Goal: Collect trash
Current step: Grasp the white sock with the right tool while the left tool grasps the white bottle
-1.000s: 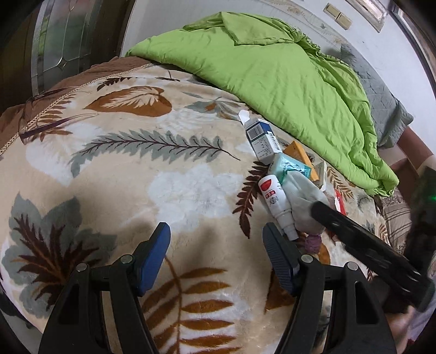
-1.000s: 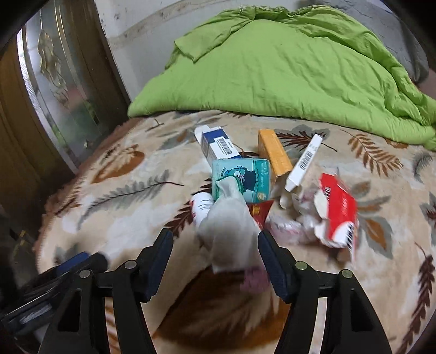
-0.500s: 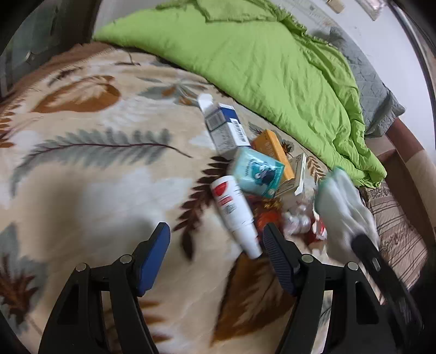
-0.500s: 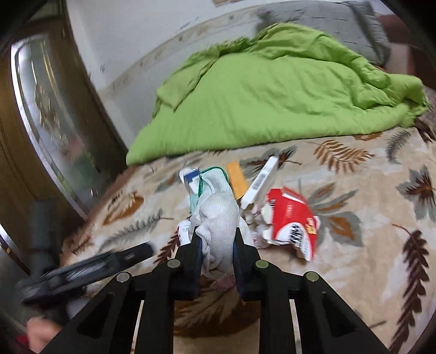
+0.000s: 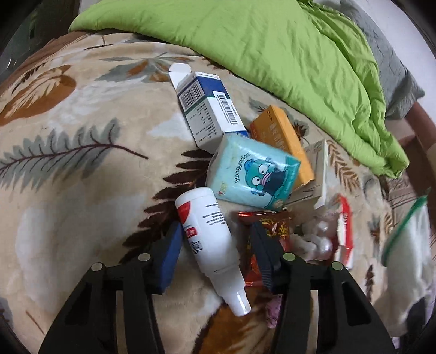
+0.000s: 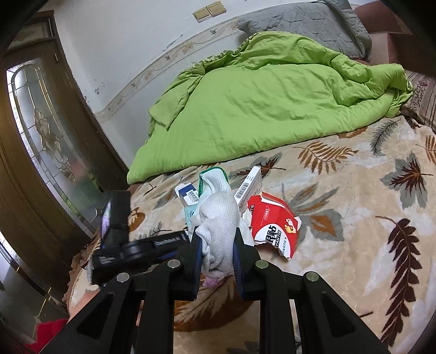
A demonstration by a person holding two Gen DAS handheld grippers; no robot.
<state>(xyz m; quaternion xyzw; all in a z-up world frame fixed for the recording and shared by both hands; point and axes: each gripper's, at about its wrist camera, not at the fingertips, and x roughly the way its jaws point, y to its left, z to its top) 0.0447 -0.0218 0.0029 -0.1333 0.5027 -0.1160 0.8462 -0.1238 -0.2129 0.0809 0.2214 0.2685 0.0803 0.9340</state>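
Note:
A pile of trash lies on the leaf-patterned blanket [image 5: 81, 190]. In it are a white bottle [image 5: 207, 231] with a red label, a teal tissue pack [image 5: 250, 174], a blue-and-white carton [image 5: 207, 109], an orange box [image 5: 280, 136] and a red snack wrapper [image 5: 272, 226]. My left gripper [image 5: 215, 228] straddles the bottle with its jaws closing. A gap shows at the right finger. My right gripper [image 6: 216, 237] is shut on a white knit glove [image 6: 218, 215] with a green cuff and holds it above the pile. A torn red-and-white carton [image 6: 272, 223] lies just right of it.
A crumpled green duvet [image 6: 259, 109] covers the far side of the bed, with a grey pillow [image 6: 313, 24] behind it. A dark wooden door with a glass pane [image 6: 41, 122] stands at the left. The left gripper's body [image 6: 136, 245] sits close beside my right fingers.
My left gripper has come in over the pile, now straddles the bottle, and its jaws have narrowed. My right gripper shut on the glove and lifted it off the pile.

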